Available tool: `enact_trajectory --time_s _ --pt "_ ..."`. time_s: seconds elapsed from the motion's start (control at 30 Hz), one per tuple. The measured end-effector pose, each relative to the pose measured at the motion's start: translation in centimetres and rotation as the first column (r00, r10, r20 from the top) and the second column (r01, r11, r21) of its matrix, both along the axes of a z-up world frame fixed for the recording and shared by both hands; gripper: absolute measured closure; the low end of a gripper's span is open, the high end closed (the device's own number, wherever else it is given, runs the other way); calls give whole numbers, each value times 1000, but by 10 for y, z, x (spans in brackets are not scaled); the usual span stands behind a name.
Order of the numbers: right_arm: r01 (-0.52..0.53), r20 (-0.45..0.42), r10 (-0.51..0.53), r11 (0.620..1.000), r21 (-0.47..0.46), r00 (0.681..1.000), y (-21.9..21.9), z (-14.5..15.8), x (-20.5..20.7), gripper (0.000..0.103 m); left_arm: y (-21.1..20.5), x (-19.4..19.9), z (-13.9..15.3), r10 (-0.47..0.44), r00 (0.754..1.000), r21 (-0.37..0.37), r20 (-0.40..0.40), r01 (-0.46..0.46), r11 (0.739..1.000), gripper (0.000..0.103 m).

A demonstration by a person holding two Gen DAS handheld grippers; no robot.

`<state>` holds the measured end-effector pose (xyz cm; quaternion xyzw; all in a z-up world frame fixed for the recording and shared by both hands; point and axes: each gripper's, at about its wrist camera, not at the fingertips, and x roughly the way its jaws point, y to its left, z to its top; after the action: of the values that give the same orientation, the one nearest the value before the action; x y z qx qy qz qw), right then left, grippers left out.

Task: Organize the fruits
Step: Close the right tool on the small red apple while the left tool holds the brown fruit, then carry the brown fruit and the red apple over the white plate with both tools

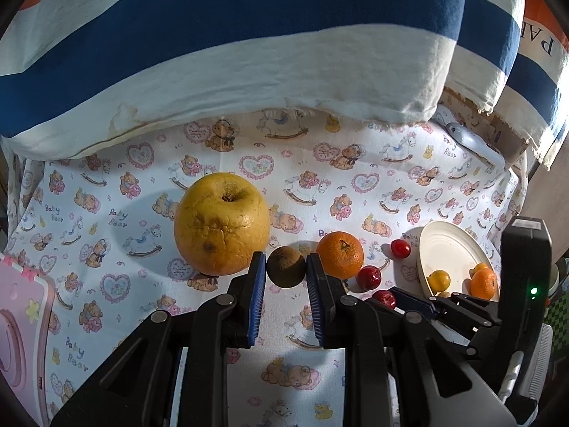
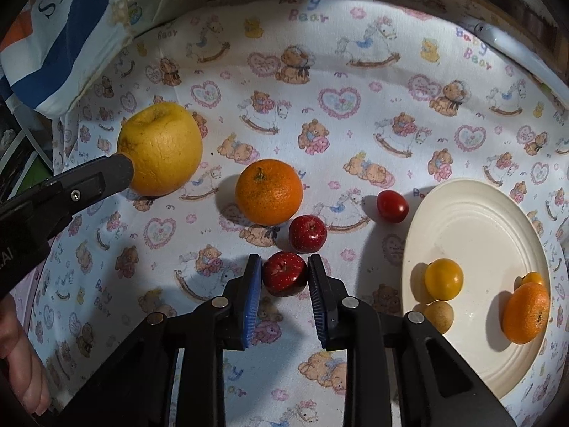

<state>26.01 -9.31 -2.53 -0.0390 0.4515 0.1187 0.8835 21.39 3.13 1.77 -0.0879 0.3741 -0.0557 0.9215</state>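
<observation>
Between the right gripper's blue pads sits a small red fruit, both pads pressed on its sides, so it is pinched, resting on the teddy-print cloth. Left gripper likewise clamps a small brown fruit, pads touching both flanks. Just beyond the red fruit: a 2nd red fruit, then an orange and a red cherry tomato. Farther left, a big yellow wrinkled fruit, the left gripper's finger crossing in front of it. White plate at right already holds a yellow round fruit, a tan one, a small orange and another small piece behind it. Striped cushions back the scene.

Judgement: grasp step for both, plate is likely the target. To do it well: lift straight up before swinging right, keep squeeze light since fruit is soft and round, clear the 2nd red fruit, lower onto bare plate area, avoid nudging the loose pieces already there.
</observation>
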Motion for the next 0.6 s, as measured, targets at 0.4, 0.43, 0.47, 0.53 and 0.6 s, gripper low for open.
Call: enact_trajectory --time_s 0.4,0.43,0.47,0.53,0.6 --pt "43 171 -52 998 53 984 -43 49 -35 76 -9 -14 16 -34 996 -4 85 35 999 81" --pt "57 201 -70 996 71 977 -56 54 -42 76 -11 -16 17 -41 995 -4 93 41 999 81" --pt "67 218 -83 995 79 973 -64 57 -48 76 -13 -17 18 -48 994 -7 95 49 999 81" --pt "93 257 -114 992 90 960 -85 63 -60 76 -17 -19 18 -61 994 -21 86 63 998 81" --pt "109 283 -131 990 91 950 -101 67 -69 76 -24 -23 20 -77 992 -16 96 79 997 81"
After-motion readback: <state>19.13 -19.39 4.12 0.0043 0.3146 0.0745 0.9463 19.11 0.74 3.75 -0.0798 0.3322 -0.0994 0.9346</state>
